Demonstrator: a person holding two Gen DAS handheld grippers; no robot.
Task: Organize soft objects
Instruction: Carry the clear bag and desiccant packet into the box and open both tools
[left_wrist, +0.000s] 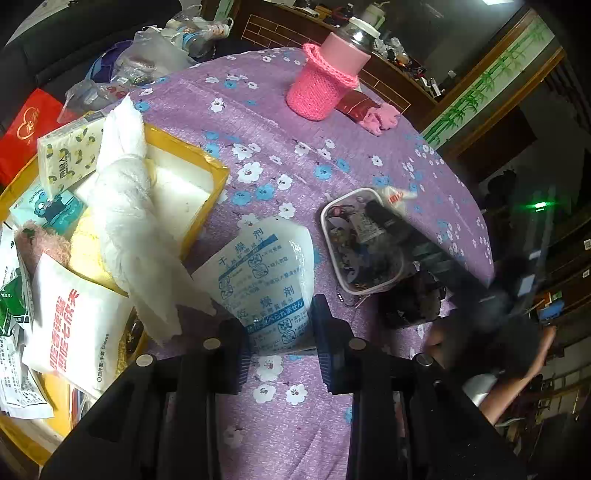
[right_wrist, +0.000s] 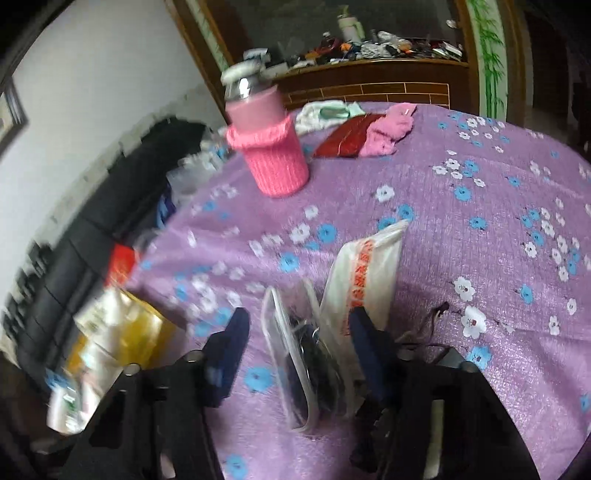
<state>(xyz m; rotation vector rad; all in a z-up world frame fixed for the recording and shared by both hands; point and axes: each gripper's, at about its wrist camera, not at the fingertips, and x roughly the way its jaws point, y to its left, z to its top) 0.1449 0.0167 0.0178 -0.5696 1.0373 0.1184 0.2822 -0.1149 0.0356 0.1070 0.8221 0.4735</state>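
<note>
Desiccant sachet, pinched in the left gripper just beside the yellow box, wants lowering gently inside; the right gripper's jaws, spread, straddle a clear tub.

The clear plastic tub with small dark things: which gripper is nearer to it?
Right. The right gripper has the clear tub between its fingers. The left gripper is beside the tub, apart from it, shut on a white packet.

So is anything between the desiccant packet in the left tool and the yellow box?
Nothing on the cloth between them. The desiccant packet is pinched in the left tool; the yellow box lies just left, but a white plastic bag drapes over its near side.
</note>
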